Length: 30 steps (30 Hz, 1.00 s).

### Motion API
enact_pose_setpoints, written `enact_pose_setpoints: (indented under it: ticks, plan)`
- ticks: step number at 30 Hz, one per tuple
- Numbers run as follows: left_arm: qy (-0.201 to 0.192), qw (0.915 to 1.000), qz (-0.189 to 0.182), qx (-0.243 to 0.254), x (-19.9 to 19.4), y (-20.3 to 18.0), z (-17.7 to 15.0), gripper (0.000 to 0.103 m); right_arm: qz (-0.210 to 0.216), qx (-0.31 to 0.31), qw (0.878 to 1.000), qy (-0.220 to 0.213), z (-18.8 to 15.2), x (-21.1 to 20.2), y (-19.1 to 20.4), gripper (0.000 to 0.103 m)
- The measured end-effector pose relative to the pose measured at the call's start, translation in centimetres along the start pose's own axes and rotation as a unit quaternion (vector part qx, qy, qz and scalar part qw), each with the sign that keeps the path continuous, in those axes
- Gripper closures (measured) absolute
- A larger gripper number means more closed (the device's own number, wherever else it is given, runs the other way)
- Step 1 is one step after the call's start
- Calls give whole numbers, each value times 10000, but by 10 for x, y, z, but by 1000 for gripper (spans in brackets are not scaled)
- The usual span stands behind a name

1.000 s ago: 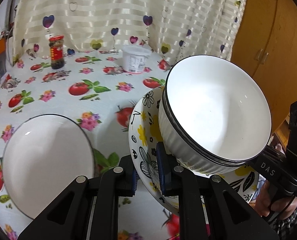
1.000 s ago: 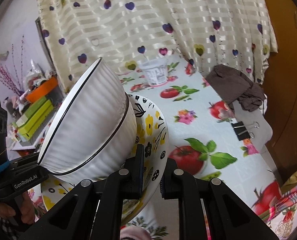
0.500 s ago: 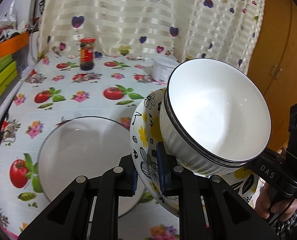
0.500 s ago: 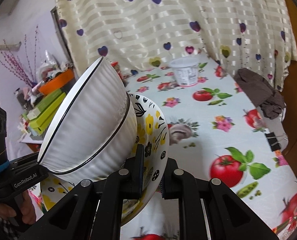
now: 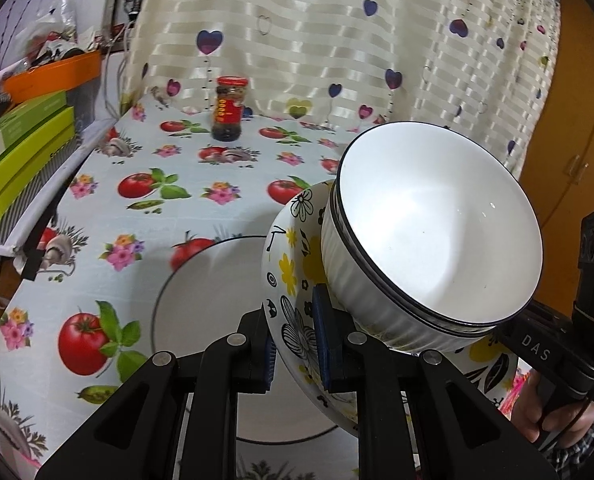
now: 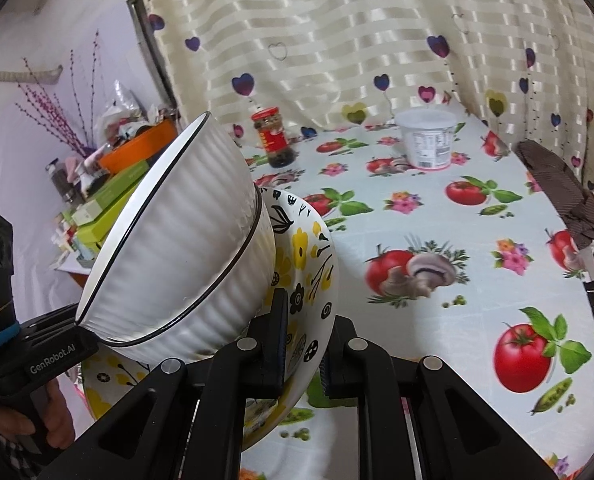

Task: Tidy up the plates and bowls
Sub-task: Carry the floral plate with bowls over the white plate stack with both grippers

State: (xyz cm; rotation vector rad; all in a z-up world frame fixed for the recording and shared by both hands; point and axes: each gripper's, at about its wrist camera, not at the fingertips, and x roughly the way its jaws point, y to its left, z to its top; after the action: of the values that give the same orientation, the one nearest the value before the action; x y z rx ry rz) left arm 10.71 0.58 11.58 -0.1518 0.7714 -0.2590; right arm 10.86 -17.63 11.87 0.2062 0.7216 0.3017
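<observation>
The tabletop (image 5: 233,216) lies largely bare toward its far edge, where a dark jar (image 5: 228,109) and a white tub (image 6: 427,141) stand by the curtain, while a white plate (image 5: 213,300) sits near the front edge, its near part hidden by the left hand-held gripper (image 5: 293,344). Held above it is the flowered plate (image 5: 291,280) carrying stacked white bowls (image 5: 429,232) — each hand-held gripper, left and right (image 6: 303,344), pinches opposite rims. A brown cloth (image 6: 557,184) at the right edge is cut off.
</observation>
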Motion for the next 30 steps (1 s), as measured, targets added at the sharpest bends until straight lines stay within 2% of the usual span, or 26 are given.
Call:
enact_pose_setpoints:
  ticks: [17,30]
  plan:
    - [110,9990,321,-286,3,45,-13,87,283,-194,9990,286,-7,42,31,90]
    - [216,9979,439,-417,11,63,-21,87,275,-373,9980,434,-13,63,43,90]
